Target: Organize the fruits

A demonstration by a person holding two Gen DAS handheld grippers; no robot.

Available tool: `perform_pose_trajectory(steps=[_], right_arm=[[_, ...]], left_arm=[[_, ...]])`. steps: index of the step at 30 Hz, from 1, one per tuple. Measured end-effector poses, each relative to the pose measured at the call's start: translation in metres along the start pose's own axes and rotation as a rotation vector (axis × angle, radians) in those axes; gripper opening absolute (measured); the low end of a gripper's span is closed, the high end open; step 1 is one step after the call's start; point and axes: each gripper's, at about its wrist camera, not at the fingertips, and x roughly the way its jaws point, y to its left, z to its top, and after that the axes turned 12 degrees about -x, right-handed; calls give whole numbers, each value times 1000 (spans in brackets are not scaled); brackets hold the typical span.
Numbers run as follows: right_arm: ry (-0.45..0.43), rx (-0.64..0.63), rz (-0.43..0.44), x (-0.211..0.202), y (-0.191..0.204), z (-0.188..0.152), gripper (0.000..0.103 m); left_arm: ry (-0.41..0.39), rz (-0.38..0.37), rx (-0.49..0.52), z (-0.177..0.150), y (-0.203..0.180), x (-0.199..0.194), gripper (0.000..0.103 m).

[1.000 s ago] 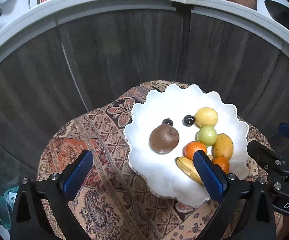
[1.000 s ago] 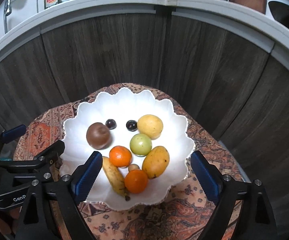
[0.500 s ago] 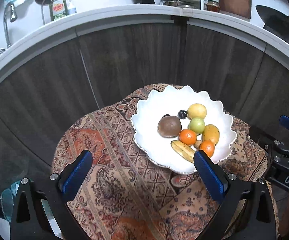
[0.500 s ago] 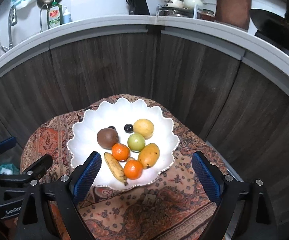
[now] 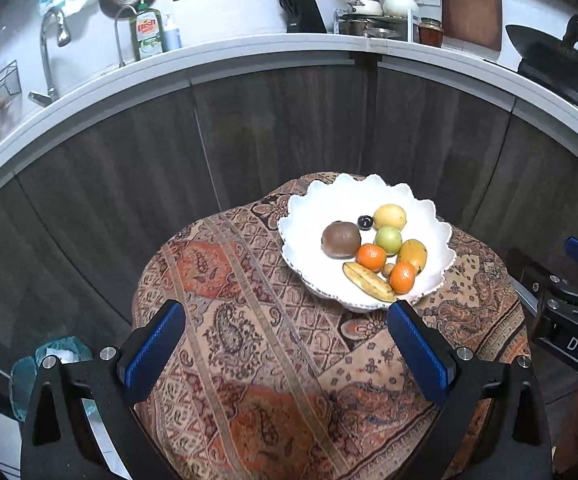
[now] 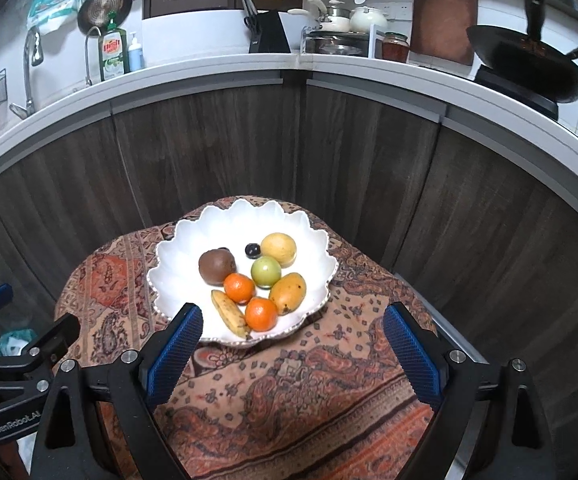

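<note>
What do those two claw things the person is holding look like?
Both the left gripper and the right gripper are black angular frames with silver bolts and ribbed blue pads on the fingers. White lettering marks their sides. No cables or sleeves show.

A patterned cloth [image 6: 289,392] covers the small table. Behind it stand dark wood cabinet fronts [image 6: 217,152] under a white worktop [image 6: 329,65]. On the worktop, toward its left end, a dish soap bottle [image 6: 113,52] stands by a tap [image 6: 31,68]; a knife block [image 6: 267,32] sits mid-edge, a jar [image 6: 395,46] and cutting board [image 6: 445,16] further right, a wok [image 6: 529,68] at the right end.
</note>
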Motion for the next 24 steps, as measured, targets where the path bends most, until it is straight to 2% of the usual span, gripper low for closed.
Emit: perform_pose_trajectory(steps=[11, 19, 24], right_arm=[[-33, -28, -25, -39, 9, -23, 92], [-65, -36, -16, -66, 15, -37, 92], [-51, -27, 7, -73, 15, -42, 92]], left_arm=[[-19, 6, -20, -30, 12, -37, 103], [-36, -8, -26, -44, 17, -60, 103], [-36, -17, -27, -47, 16, -67, 103]])
